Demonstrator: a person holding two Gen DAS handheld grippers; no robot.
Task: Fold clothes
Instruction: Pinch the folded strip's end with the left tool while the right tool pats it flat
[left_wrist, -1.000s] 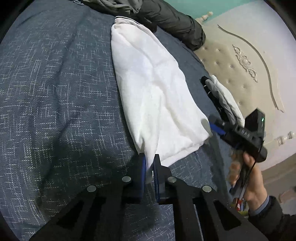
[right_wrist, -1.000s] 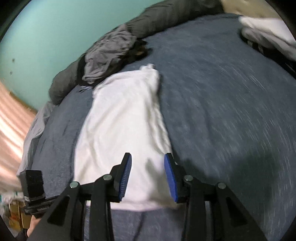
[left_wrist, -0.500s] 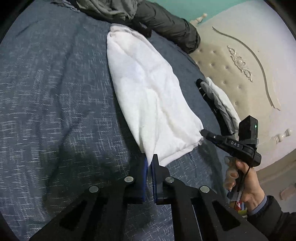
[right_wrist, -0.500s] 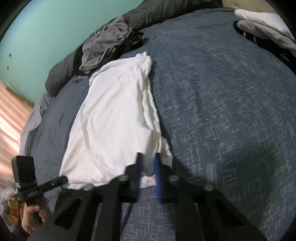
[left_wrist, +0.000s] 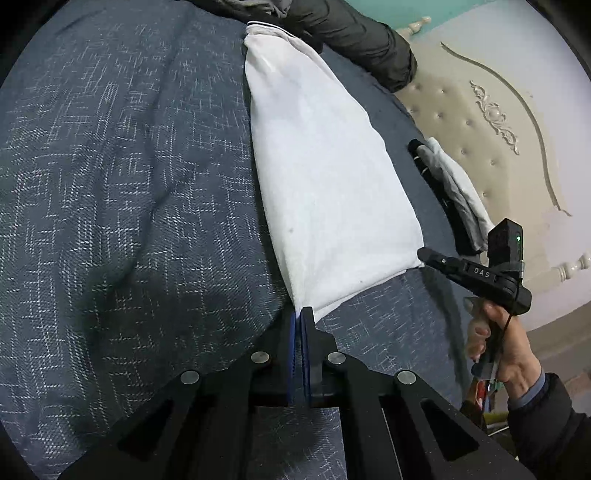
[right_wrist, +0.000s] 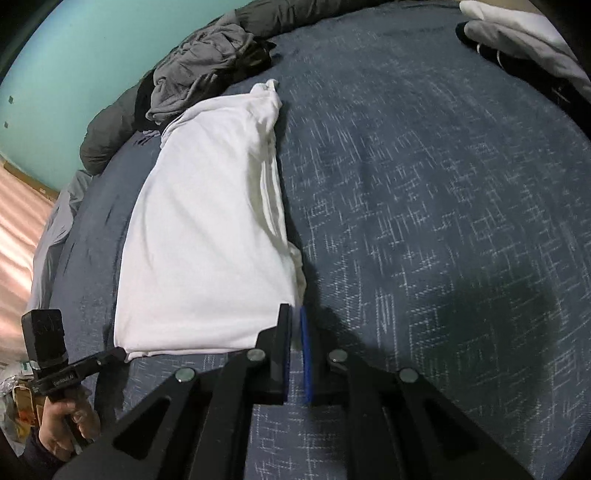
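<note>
A white garment (left_wrist: 325, 177) lies folded lengthwise in a long strip on the dark blue bedspread (left_wrist: 110, 184). My left gripper (left_wrist: 300, 314) is shut on the near left corner of its hem. The same white garment (right_wrist: 207, 229) fills the left half of the right wrist view. There my right gripper (right_wrist: 295, 314) is shut on the hem's near right corner. The cloth between the two corners is pulled flat. The right gripper (left_wrist: 424, 254) also shows at the hem's far corner in the left wrist view, and the left gripper (right_wrist: 118, 353) at the hem's left corner in the right wrist view.
A heap of grey and dark clothes (right_wrist: 199, 70) lies past the garment's far end. Folded white and black clothes (left_wrist: 454, 192) sit by the padded cream headboard (left_wrist: 480, 110). A hand (left_wrist: 495, 339) holds the right gripper's handle. The teal wall (right_wrist: 92, 40) is behind.
My right gripper went from open over the hem to shut on its corner. The left gripper's jaws closed fully on the other corner. The hem now lies stretched between them.
</note>
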